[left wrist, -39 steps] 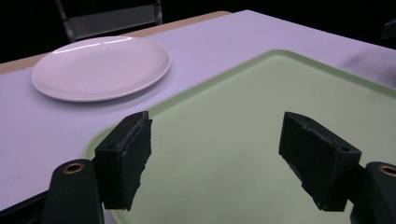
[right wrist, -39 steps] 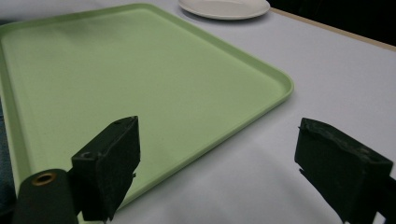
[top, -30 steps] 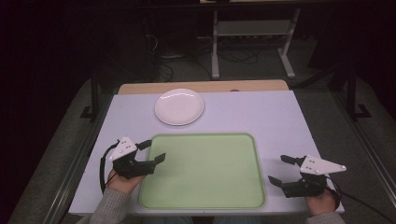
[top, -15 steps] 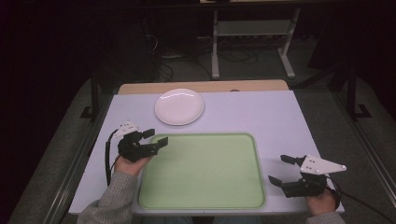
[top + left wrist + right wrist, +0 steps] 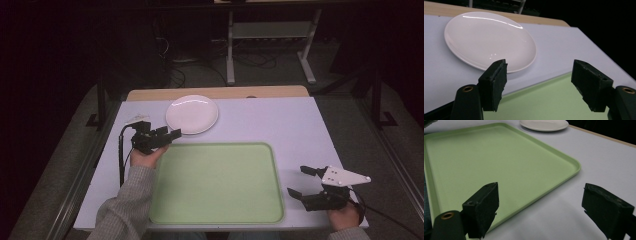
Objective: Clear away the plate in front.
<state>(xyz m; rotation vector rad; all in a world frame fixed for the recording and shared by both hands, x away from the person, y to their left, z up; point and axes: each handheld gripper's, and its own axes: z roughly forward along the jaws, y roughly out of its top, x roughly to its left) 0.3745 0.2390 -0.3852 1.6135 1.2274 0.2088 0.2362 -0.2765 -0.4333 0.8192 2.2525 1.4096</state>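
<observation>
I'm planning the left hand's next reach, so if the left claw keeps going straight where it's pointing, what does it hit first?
Probably the plate: the open left claw points at its near rim, with bare table between them. Depth is unclear, so it could pass just over the rim.

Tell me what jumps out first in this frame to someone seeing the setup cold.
The big pale green tray dominates the near middle of the white table, with nothing on it. Beyond its far left corner sits a bare white plate. The left tool hangs open just short of that plate, while the right tool is open by the tray's near right corner.
</observation>
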